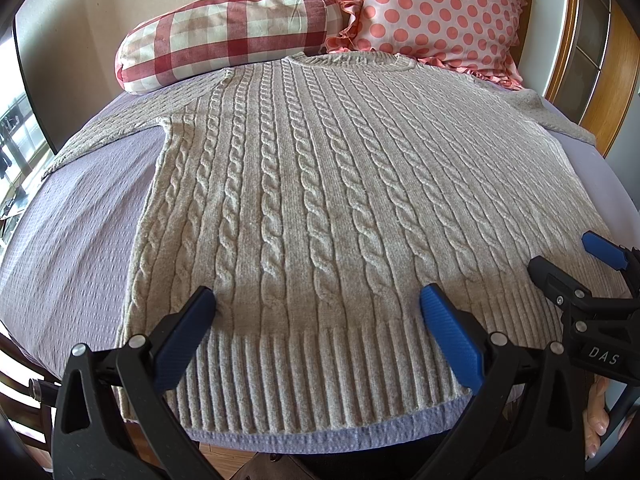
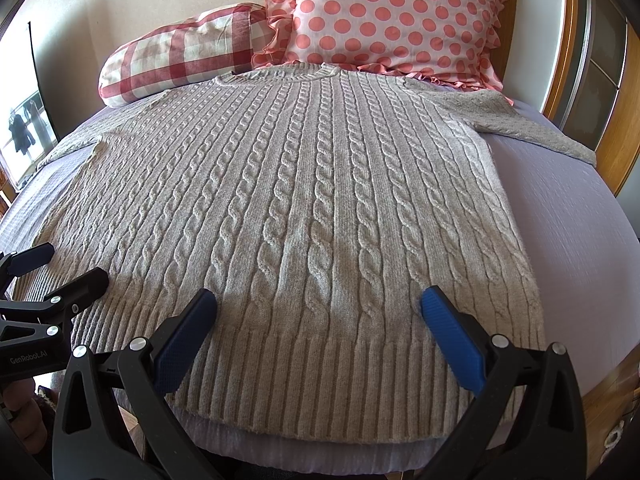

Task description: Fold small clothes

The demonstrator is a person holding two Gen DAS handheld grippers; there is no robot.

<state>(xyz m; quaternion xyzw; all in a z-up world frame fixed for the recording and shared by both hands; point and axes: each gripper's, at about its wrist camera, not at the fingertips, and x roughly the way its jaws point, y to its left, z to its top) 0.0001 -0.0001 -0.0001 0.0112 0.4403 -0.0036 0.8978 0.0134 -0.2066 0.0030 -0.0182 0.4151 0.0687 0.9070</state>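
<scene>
A beige cable-knit sweater lies flat, front up, on a lavender bedspread, collar toward the pillows, both sleeves spread out to the sides. It also fills the right wrist view. My left gripper is open and empty, hovering over the ribbed hem on its left half. My right gripper is open and empty over the hem's right half. The right gripper shows at the right edge of the left wrist view; the left gripper shows at the left edge of the right wrist view.
A red-and-white checked bolster and a pink polka-dot ruffled pillow lie against the wall behind the collar. A wooden bed frame runs along the right. The bed's near edge is just below the hem.
</scene>
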